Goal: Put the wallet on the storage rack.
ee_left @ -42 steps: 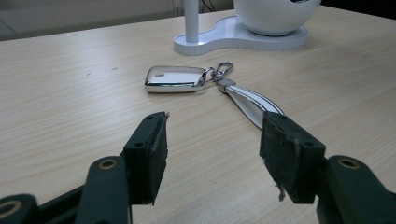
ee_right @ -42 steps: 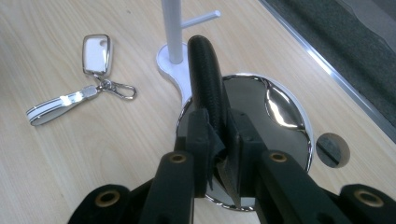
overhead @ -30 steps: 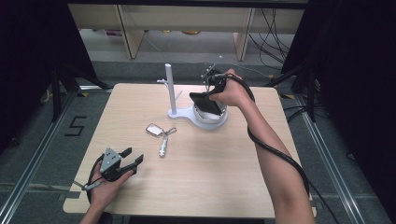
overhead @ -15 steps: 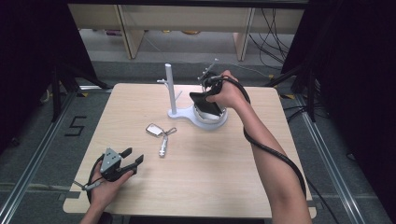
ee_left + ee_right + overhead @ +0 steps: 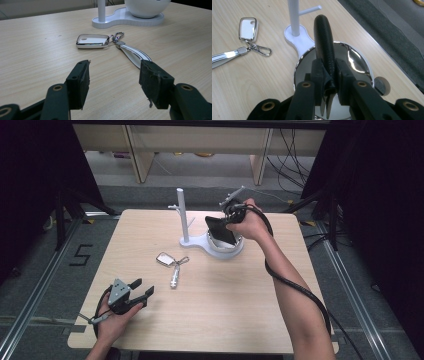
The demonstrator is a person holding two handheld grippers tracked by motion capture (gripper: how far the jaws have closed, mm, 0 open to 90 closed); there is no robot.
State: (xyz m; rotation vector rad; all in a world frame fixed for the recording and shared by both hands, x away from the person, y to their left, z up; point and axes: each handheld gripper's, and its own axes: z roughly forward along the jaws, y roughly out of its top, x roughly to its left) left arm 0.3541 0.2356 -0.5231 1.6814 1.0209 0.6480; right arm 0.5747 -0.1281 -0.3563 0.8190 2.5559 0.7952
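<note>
My right gripper [image 5: 329, 72] is shut on a black textured wallet [image 5: 324, 42], holding it edge-up over the white bowl [image 5: 362, 65] with a mirror-like inside. In the high view the wallet [image 5: 220, 230] hangs tilted just above that bowl [image 5: 227, 251], with the right gripper [image 5: 231, 215] behind it. A silver key fob [image 5: 92, 41] with a clip and a strap [image 5: 133, 52] lies on the table ahead of my left gripper [image 5: 113, 82], which is open with nothing in it. The left gripper [image 5: 142, 290] rests near the table's front left corner.
The bowl shares a white base with an upright post [image 5: 182, 215] that carries a small side peg [image 5: 310, 10]. The key fob [image 5: 164, 259] and strap [image 5: 174, 279] lie mid-table. Shelving and cables stand beyond the far edge.
The right gripper with the wallet has shifted slightly left and up over the bowl. The left gripper has stayed where it was.
</note>
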